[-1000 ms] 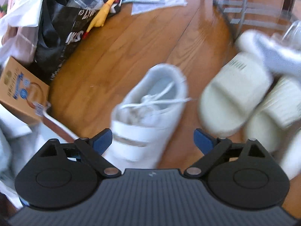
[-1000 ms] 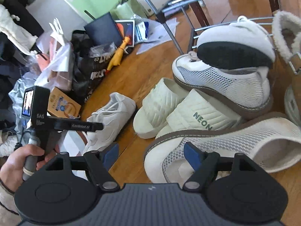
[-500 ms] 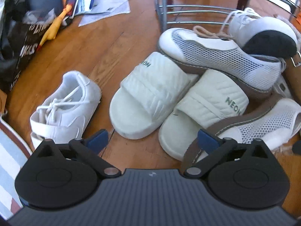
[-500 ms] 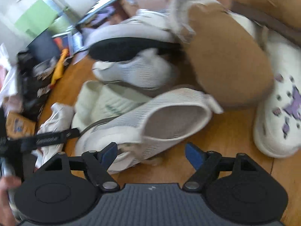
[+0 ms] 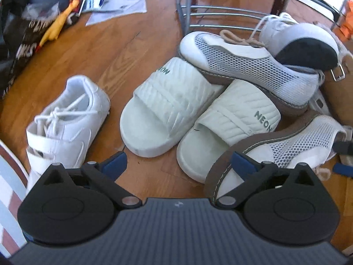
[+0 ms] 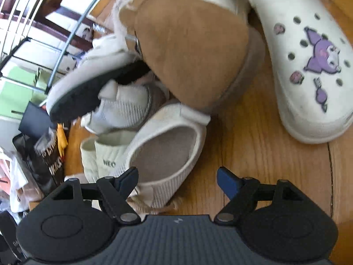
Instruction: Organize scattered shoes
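In the left wrist view a white strap sneaker [image 5: 66,119] lies on the wooden floor at the left. Beside it lie two cream slides [image 5: 167,108] [image 5: 229,123]. One grey mesh shoe [image 5: 247,66] rests on their far ends and a second mesh shoe [image 5: 286,145] leans on the right slide. My left gripper [image 5: 178,164] hovers wide open over the right slide's toe, touching nothing. In the right wrist view my right gripper [image 6: 178,177] is open astride the heel wall of that second mesh shoe [image 6: 167,150]. Its left finger is over the shoe's opening, and the pads are not pressing.
A tan fur-lined slipper [image 6: 192,50] and a black-soled white sneaker [image 5: 304,42] top the pile. A white clog [image 6: 308,66] with a purple charm lies to the right. A metal shoe rack [image 5: 220,19] stands behind. A black bag [image 5: 22,44], rubber chicken [image 5: 57,28] and papers [image 5: 117,11] clutter the far left.
The left gripper swung right from over the strap sneaker to over the slides, then held still. The right gripper rolled, dropped and closed in on the mesh shoe's heel. The clog came into view.
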